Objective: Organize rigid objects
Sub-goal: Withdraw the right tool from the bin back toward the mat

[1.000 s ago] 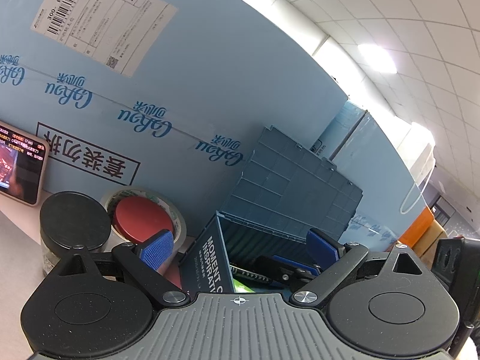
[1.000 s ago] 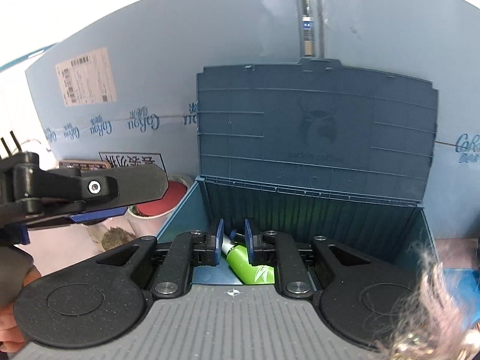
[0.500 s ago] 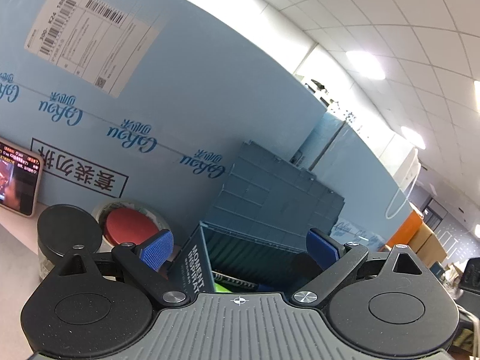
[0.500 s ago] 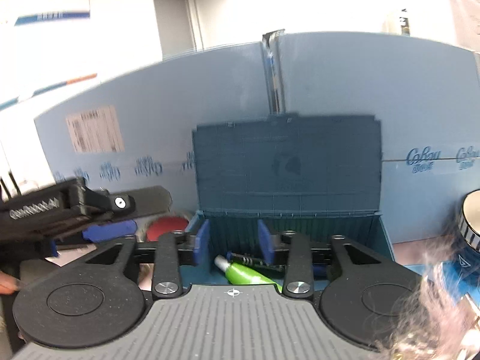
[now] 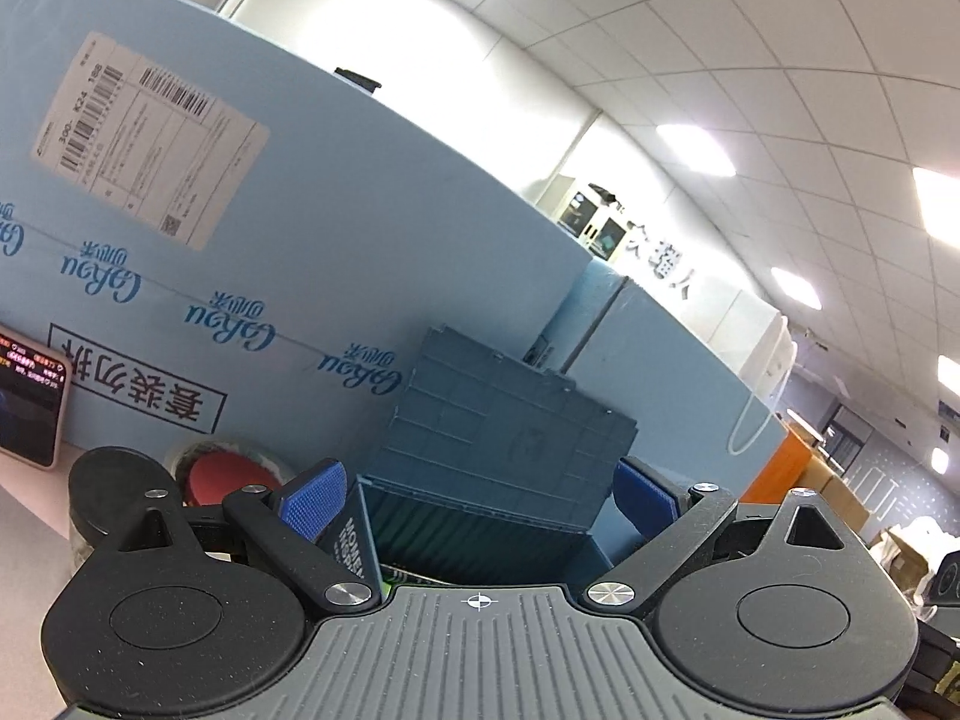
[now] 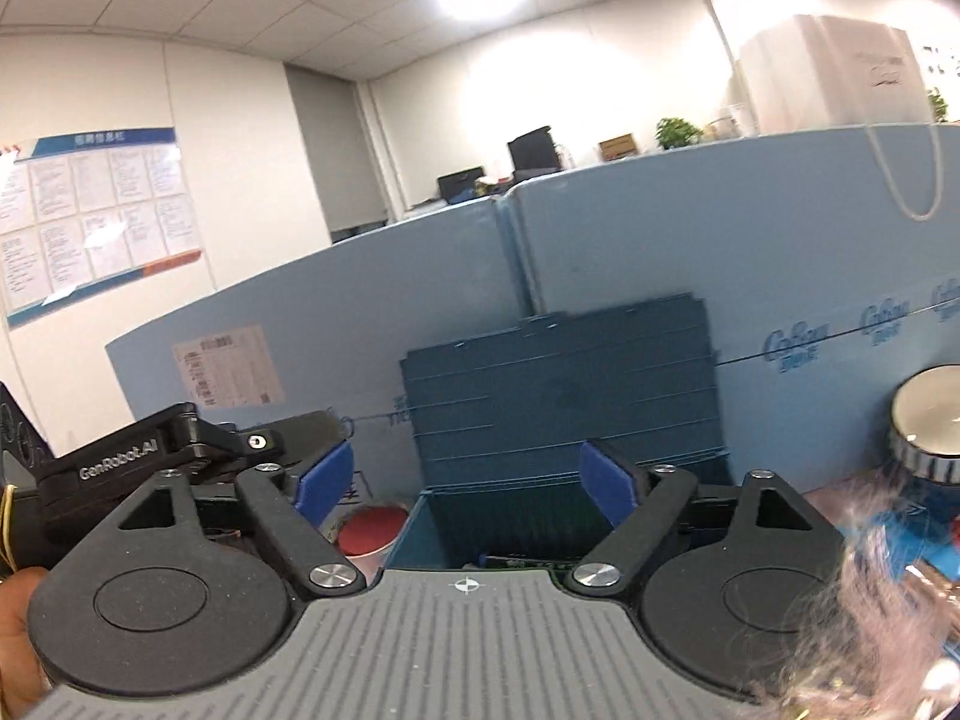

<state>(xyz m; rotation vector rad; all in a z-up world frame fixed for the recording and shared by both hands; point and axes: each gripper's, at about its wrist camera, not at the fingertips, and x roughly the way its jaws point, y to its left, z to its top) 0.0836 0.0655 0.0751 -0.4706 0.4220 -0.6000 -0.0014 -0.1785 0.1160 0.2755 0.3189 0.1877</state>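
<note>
Raised above the box [image 6: 540, 396], right hand-held gripper [image 6: 474, 483] opens empty.

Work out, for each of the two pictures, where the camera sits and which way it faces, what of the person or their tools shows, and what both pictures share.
Left wrist view: sits on the left gripper, looking along its open blue fingers, tilted up at the open storage box, blue boards and ceiling.
Right wrist view: sits on the right gripper, jaws opening with nothing between them, facing the storage box head-on; the left gripper and part of a hand show at left.
Shared: the box, red lid, labelled board.
</note>
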